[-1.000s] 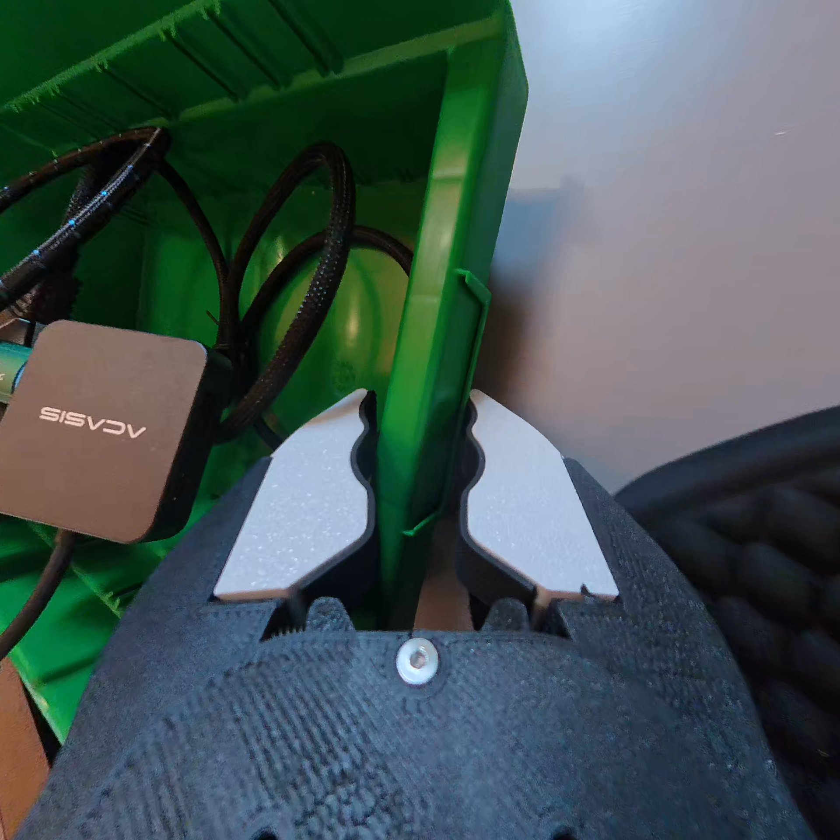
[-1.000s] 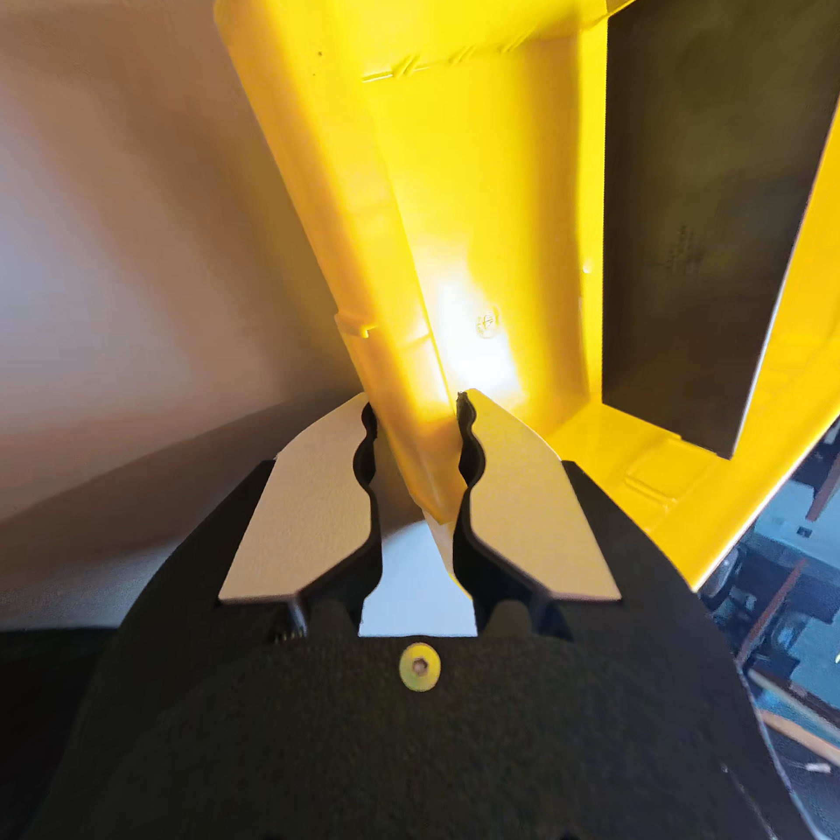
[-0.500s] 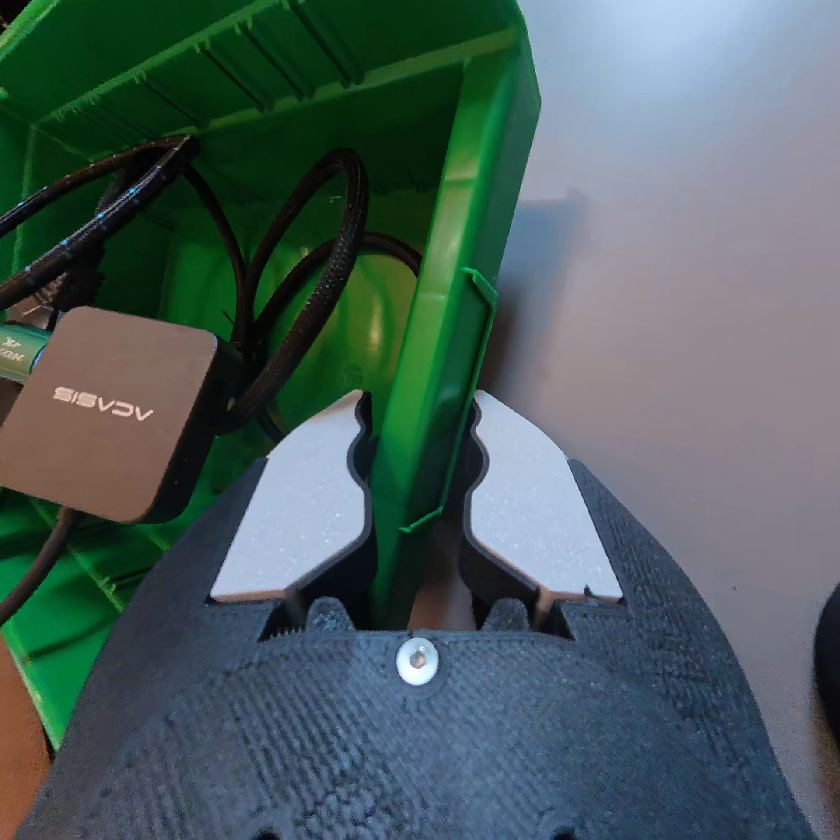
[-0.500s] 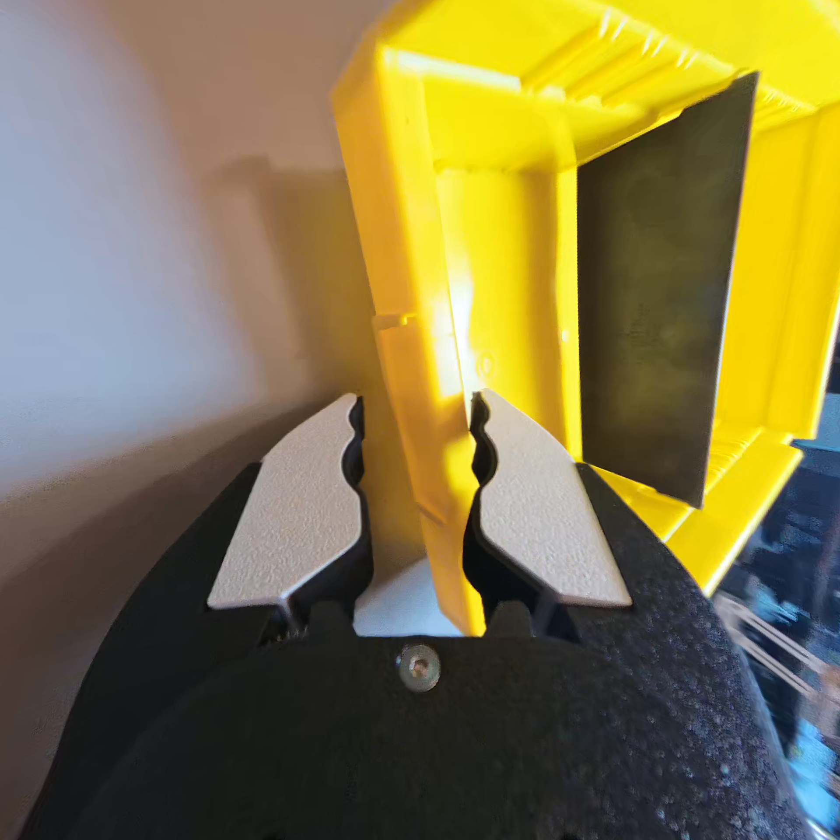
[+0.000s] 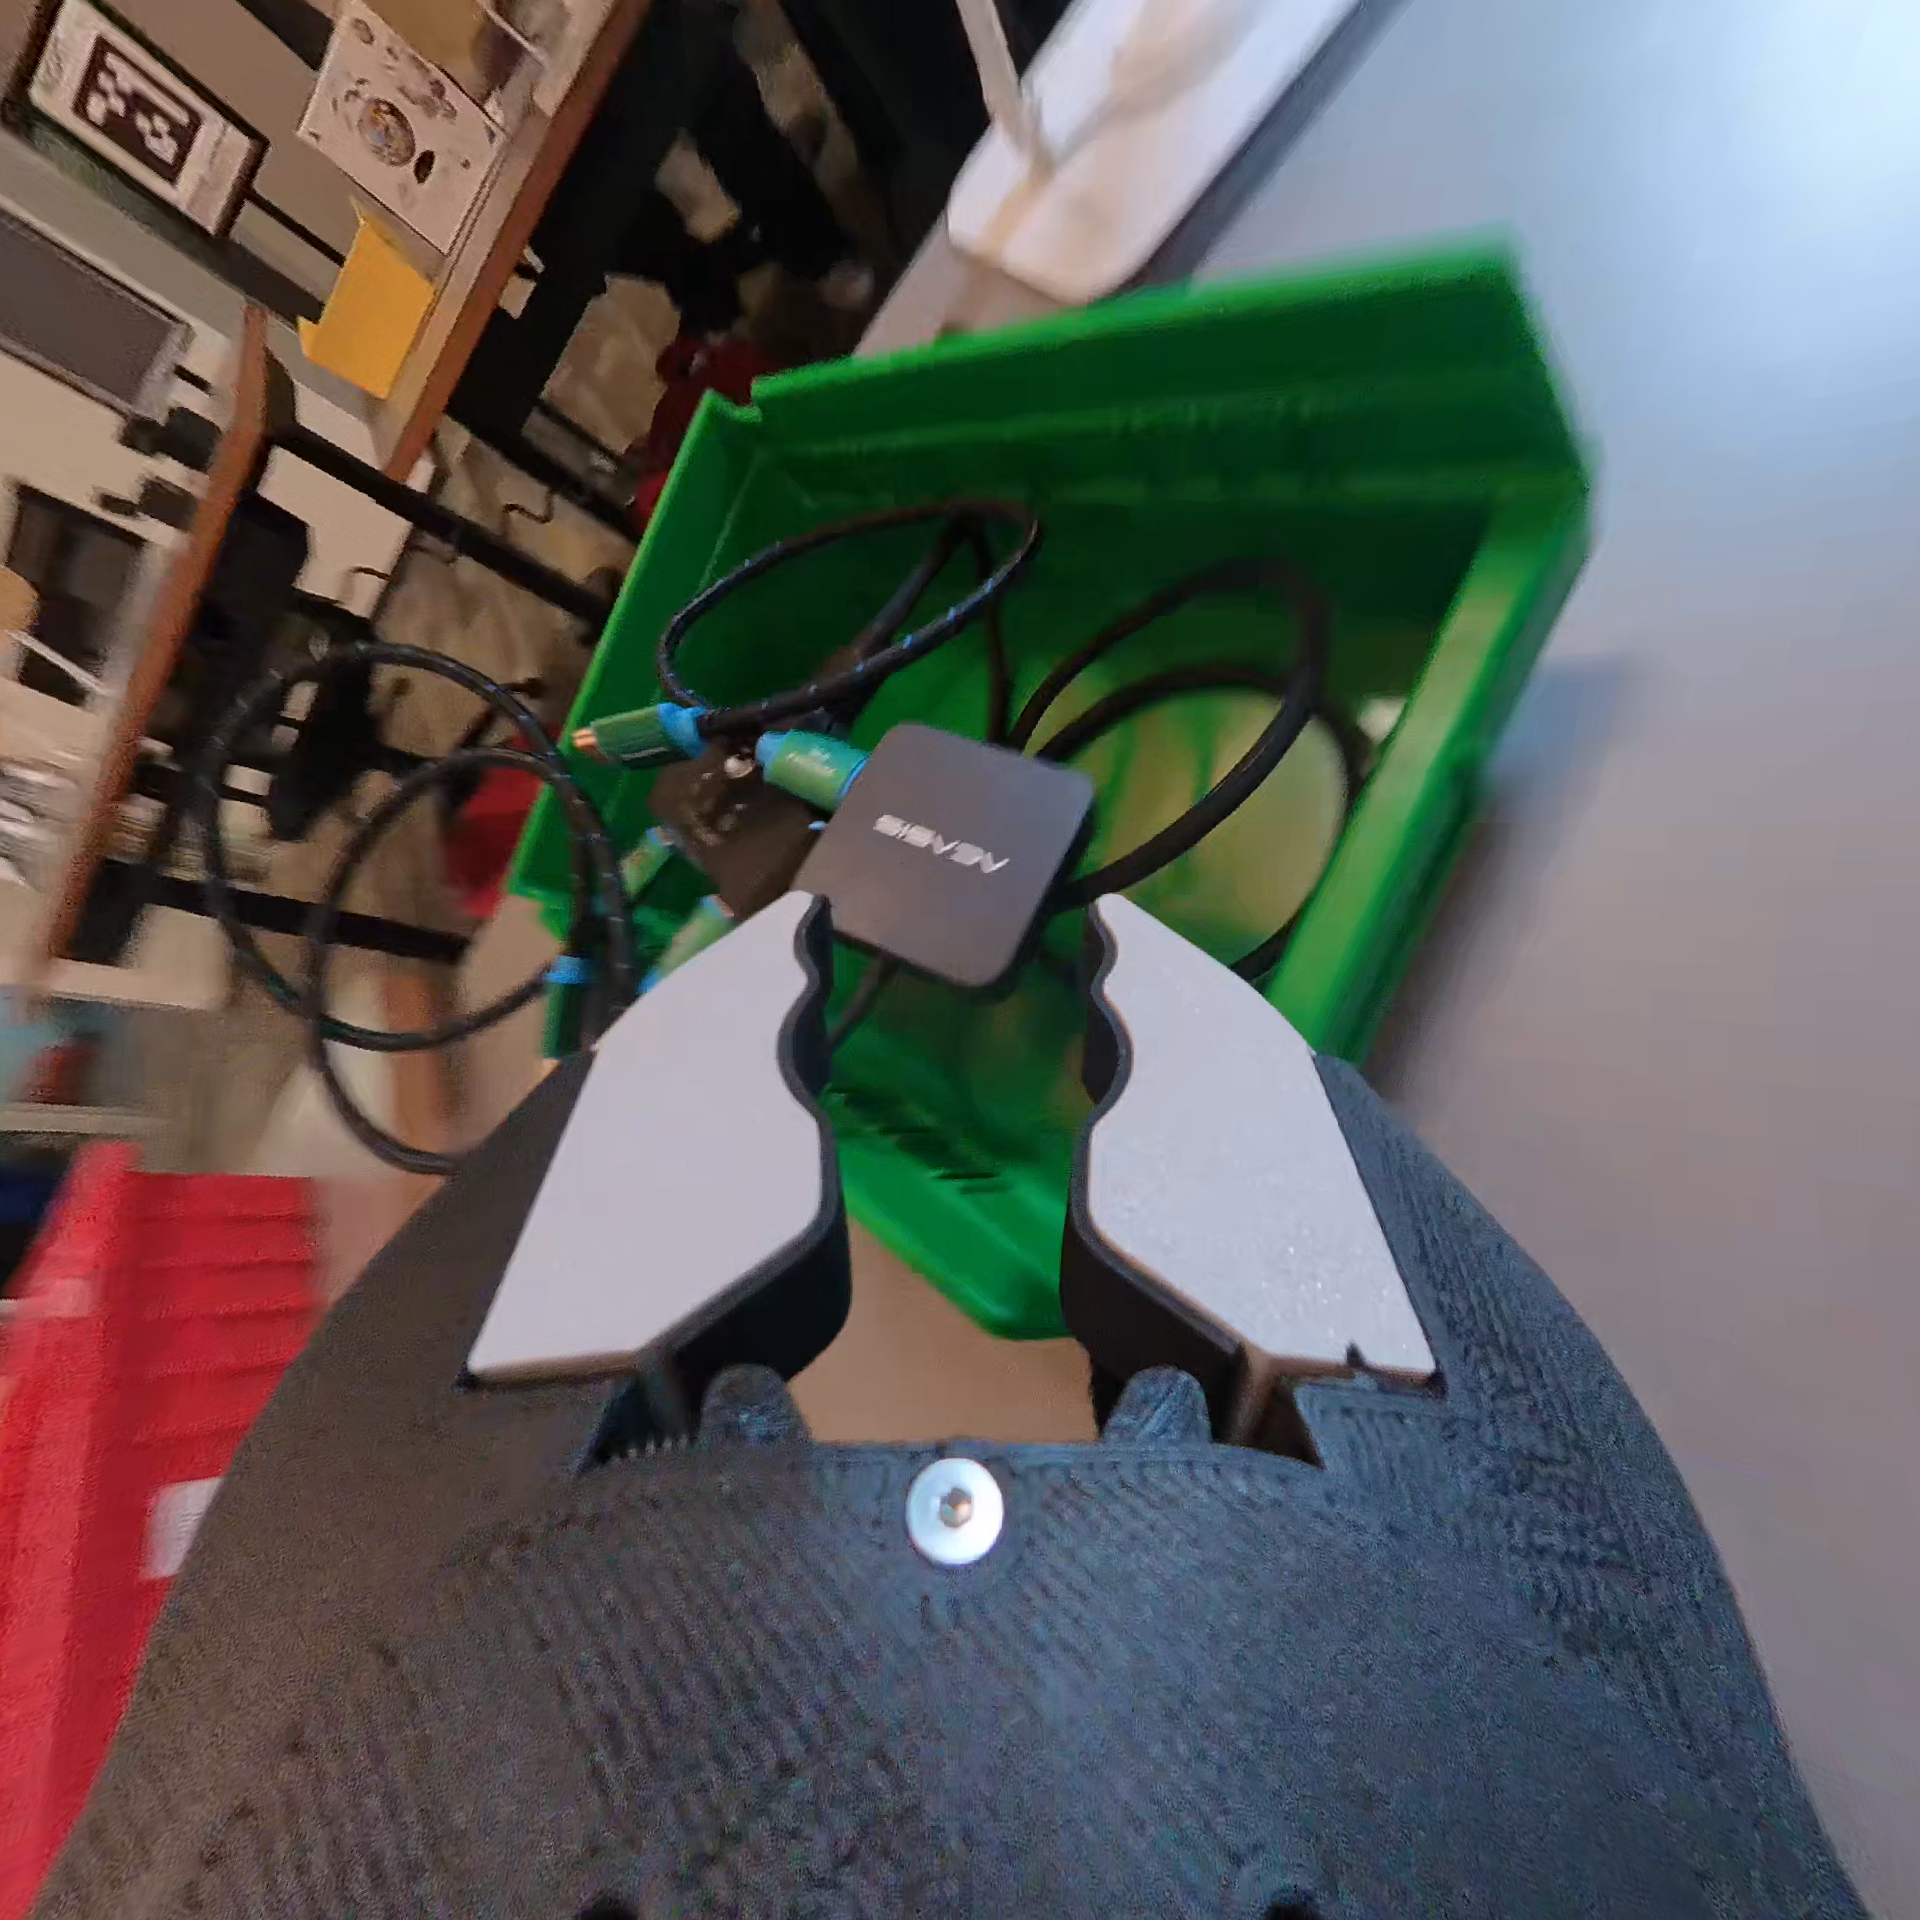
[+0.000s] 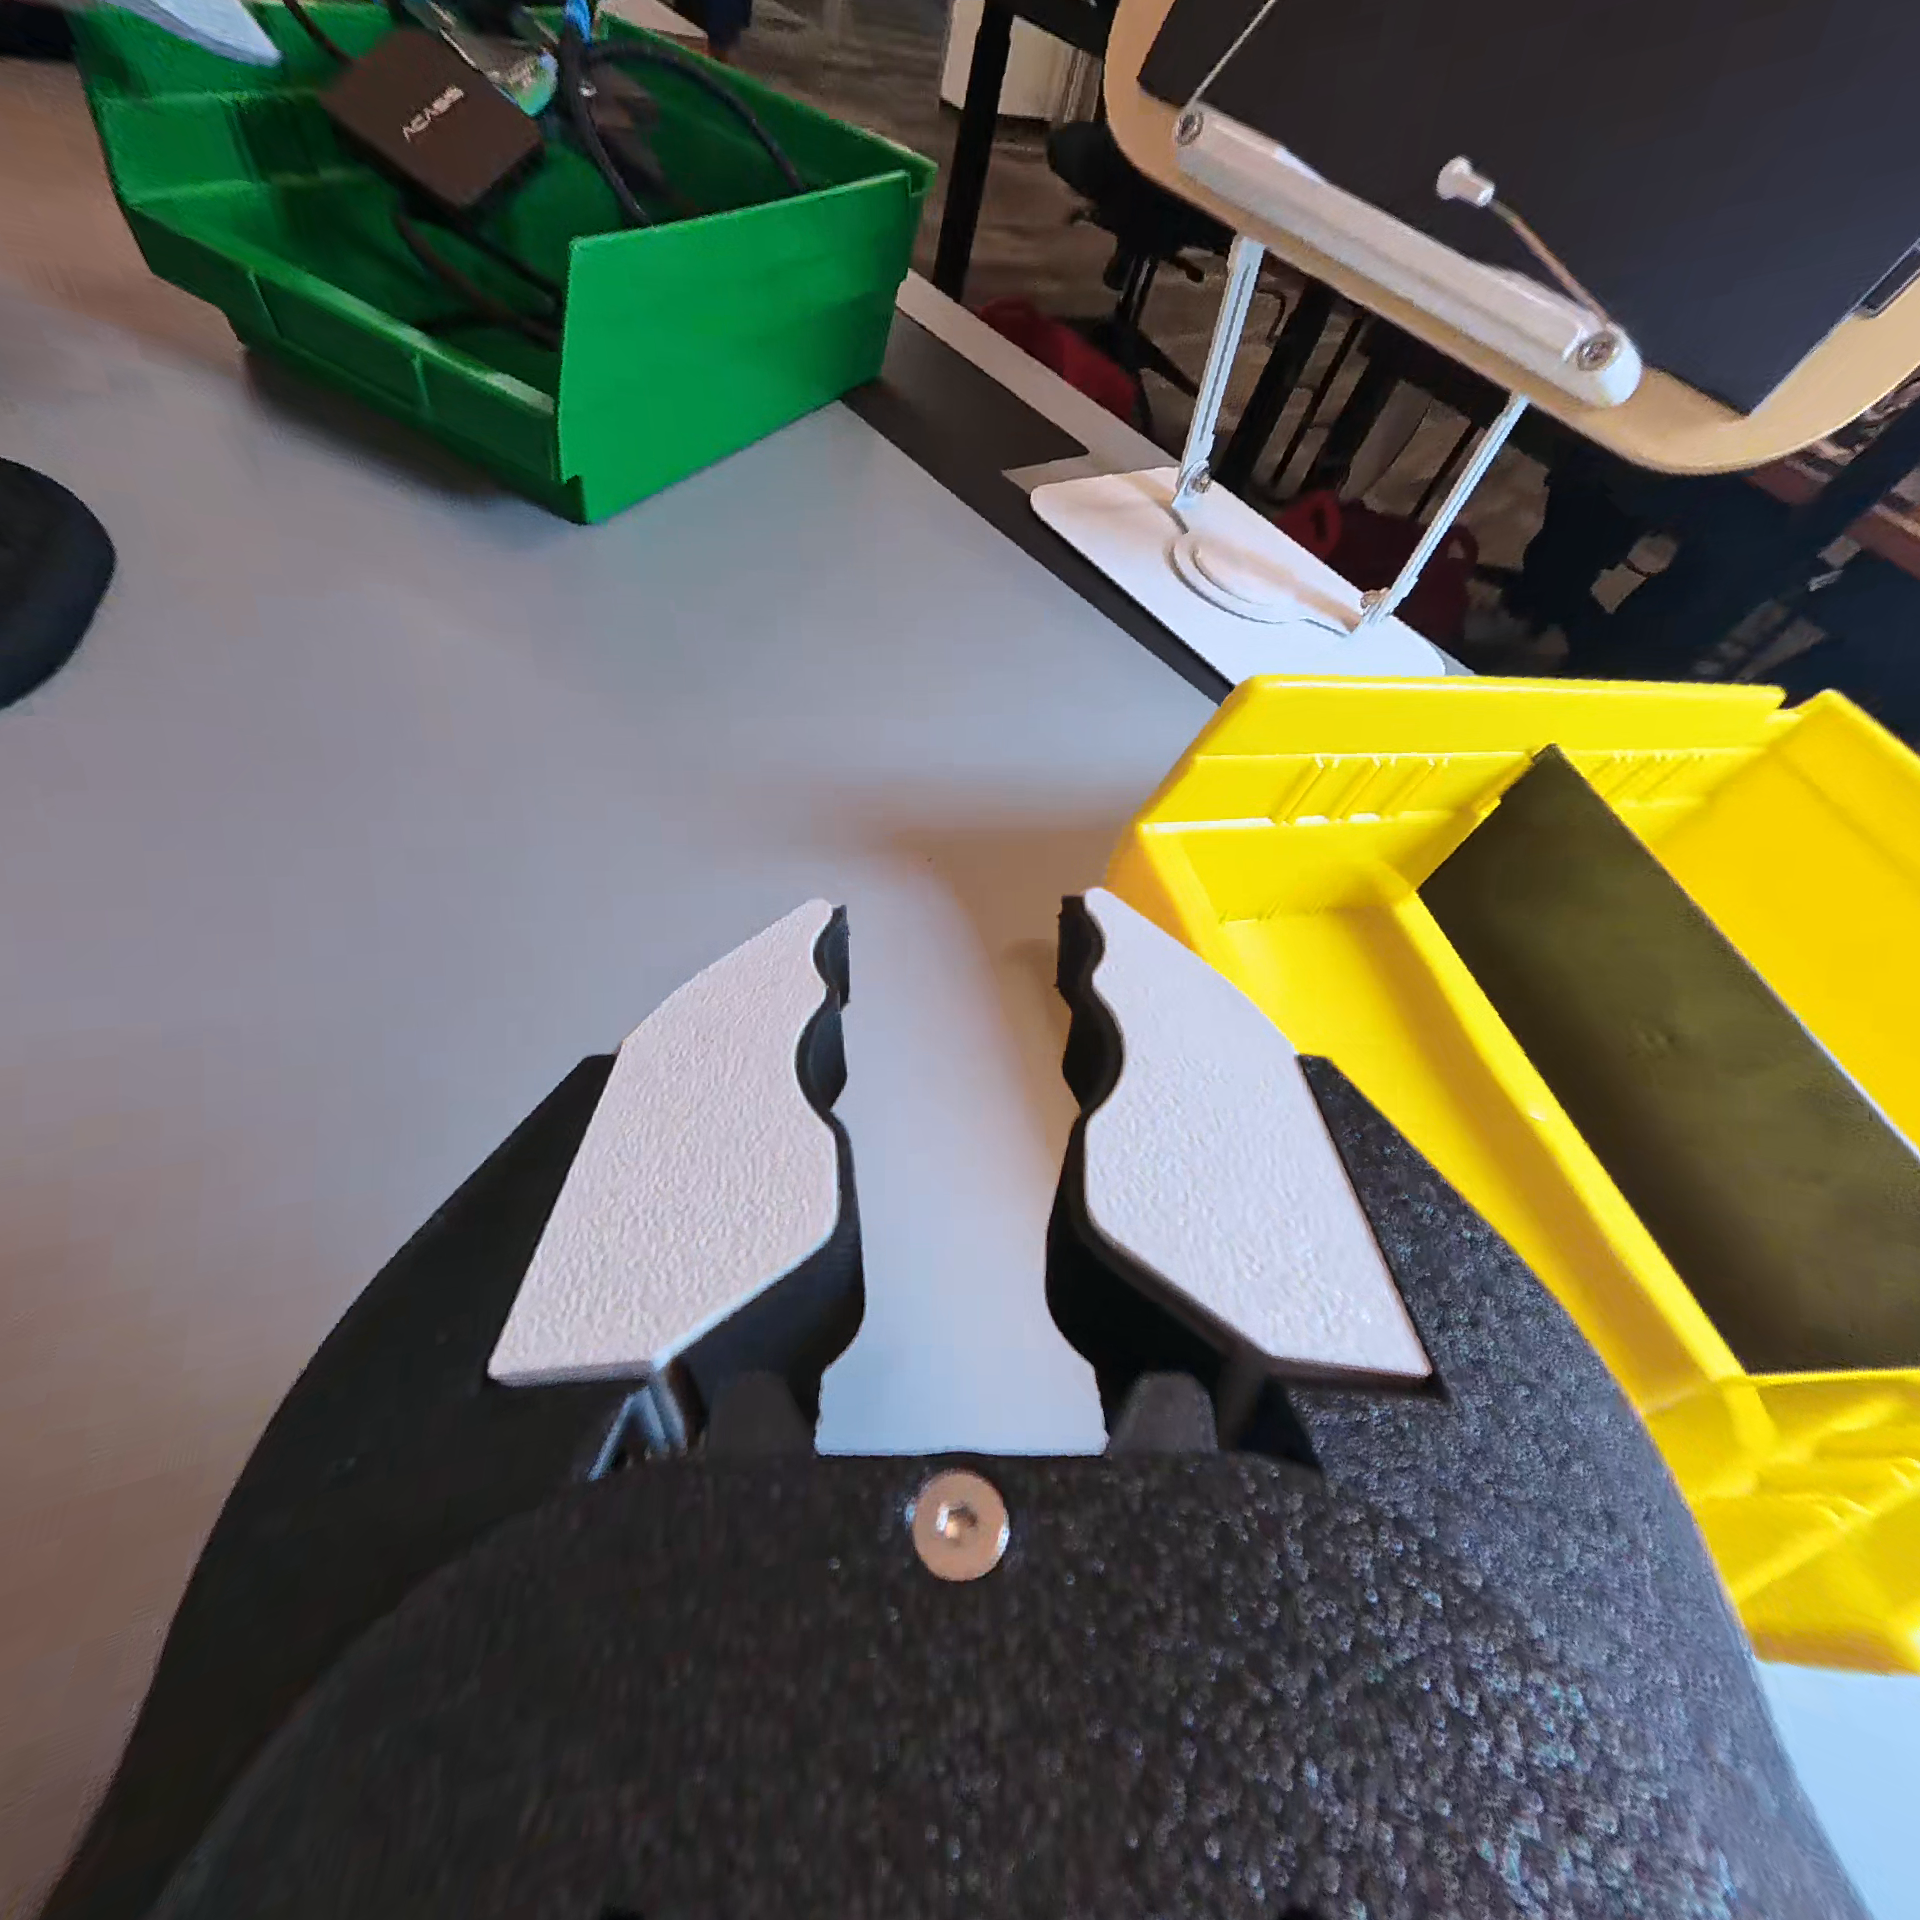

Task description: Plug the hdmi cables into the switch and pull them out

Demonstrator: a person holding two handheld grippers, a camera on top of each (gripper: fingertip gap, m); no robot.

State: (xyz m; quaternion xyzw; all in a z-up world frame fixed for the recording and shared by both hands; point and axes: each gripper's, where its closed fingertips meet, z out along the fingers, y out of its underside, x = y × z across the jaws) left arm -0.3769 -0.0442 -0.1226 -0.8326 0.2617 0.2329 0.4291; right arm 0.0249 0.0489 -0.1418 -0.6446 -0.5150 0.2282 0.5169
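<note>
Gaping wide and empty — both grippers' jaws, left gripper (image 5: 951,940) over the green bin (image 5: 1496,665), right gripper (image 6: 954,940) beside the yellow bin (image 6: 1351,997).

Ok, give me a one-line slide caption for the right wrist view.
Open right claw hovers over the grey table, beside the yellow bin; green bin with switch behind.

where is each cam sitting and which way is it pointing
Left wrist view: on the left gripper, tilted, above the green bin holding the switch and cables; its open fingers show.
Right wrist view: on the right gripper, facing across the table, yellow bin at right; its open fingers show.
Shared: green bin, switch, cables, table.
</note>
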